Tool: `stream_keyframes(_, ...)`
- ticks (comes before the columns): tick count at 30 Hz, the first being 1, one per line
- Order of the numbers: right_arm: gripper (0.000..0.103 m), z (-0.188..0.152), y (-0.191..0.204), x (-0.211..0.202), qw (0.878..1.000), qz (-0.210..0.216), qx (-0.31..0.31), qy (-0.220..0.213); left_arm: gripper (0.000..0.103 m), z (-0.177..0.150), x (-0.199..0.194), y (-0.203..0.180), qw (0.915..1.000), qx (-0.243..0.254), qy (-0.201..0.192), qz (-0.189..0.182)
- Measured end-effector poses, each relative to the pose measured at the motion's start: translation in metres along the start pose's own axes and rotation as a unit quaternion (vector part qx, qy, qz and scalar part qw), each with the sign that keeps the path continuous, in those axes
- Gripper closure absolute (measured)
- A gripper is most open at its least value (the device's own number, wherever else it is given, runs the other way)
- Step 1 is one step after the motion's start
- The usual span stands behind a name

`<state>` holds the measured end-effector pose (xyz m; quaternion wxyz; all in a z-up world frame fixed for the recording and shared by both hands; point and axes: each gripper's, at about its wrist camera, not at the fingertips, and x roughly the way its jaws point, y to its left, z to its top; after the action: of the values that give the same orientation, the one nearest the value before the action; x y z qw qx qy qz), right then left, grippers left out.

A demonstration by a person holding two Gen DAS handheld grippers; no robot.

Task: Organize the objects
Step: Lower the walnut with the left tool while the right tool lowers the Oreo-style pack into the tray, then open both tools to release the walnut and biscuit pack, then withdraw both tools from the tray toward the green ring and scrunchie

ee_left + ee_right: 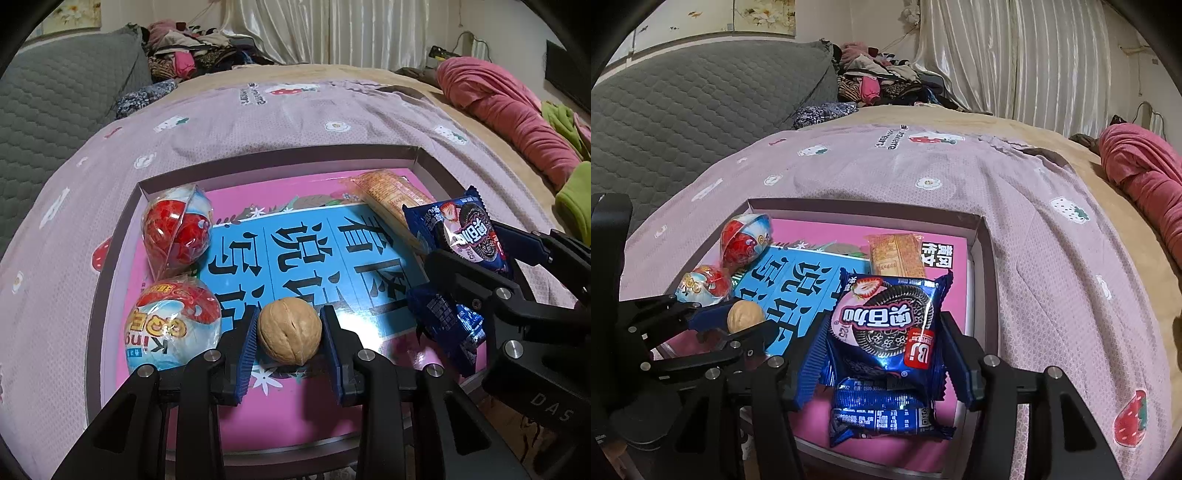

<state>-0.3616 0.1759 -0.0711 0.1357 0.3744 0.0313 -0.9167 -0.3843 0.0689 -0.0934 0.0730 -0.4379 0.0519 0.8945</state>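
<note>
A tan walnut (290,332) (745,316) sits pinched between the blue pads of my left gripper (290,318) (737,326), low over the shallow box (280,155) (864,206) with its pink and blue printed floor. My right gripper (882,325) (476,251) is shut on an upright blue strawberry cookie packet (886,321) (465,232) at the box's right side. A second blue cookie packet (886,417) (447,325) lies flat just beneath it. An orange cracker packet (391,195) (895,254) lies at the back right. Two red and white toy eggs (177,229) (173,325) rest along the left wall.
The box lies on a lilac bedspread (295,118) with strawberry prints. A grey quilted cushion (55,110) rises at the left. A rolled pink blanket (509,110) and green cloth (576,199) lie at the right, and a clothes pile (192,48) at the back.
</note>
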Motion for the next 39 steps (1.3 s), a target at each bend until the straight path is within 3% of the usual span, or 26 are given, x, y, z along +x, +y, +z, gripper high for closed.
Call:
stream_keyframes(4, 0.044, 0.001, 0.0, 0.0, 1.0, 0.001, 0.003, 0.0, 0.063, -0.001, 0.0, 0.002, 1.0, -0.002, 0.005, -0.002)
stream_keyframes(6, 0.044, 0.0, -0.001, 0.0, 1.0, 0.002, 0.005, 0.0, 0.053, -0.002, 0.0, 0.001, 1.0, 0.001, 0.007, 0.002)
stream_keyframes(17, 0.04, 0.002, -0.004, -0.01, 1.0, 0.004, 0.014, -0.013, 0.037, -0.006, -0.006, -0.001, 0.9997, 0.019, 0.016, 0.005)
stream_keyframes(26, 0.033, 0.01, -0.012, -0.03, 0.999, 0.014, 0.033, -0.039, 0.028, -0.008, -0.02, 0.001, 0.9993, 0.011, 0.015, -0.033)
stream_keyframes(30, 0.032, 0.014, -0.017, -0.05, 0.997, 0.021, 0.049, -0.064, 0.025, -0.005, -0.035, 0.004, 0.9989, -0.002, 0.0, -0.046)
stream_keyframes(36, 0.018, 0.02, -0.014, -0.094, 0.992, 0.034, 0.059, -0.103, 0.021, -0.005, -0.068, 0.007, 0.9972, -0.018, -0.025, -0.069)
stream_keyframes(39, 0.013, 0.02, -0.006, -0.122, 0.99, 0.037, 0.058, -0.122, 0.021, -0.006, -0.091, 0.013, 0.9965, -0.034, -0.043, -0.063)
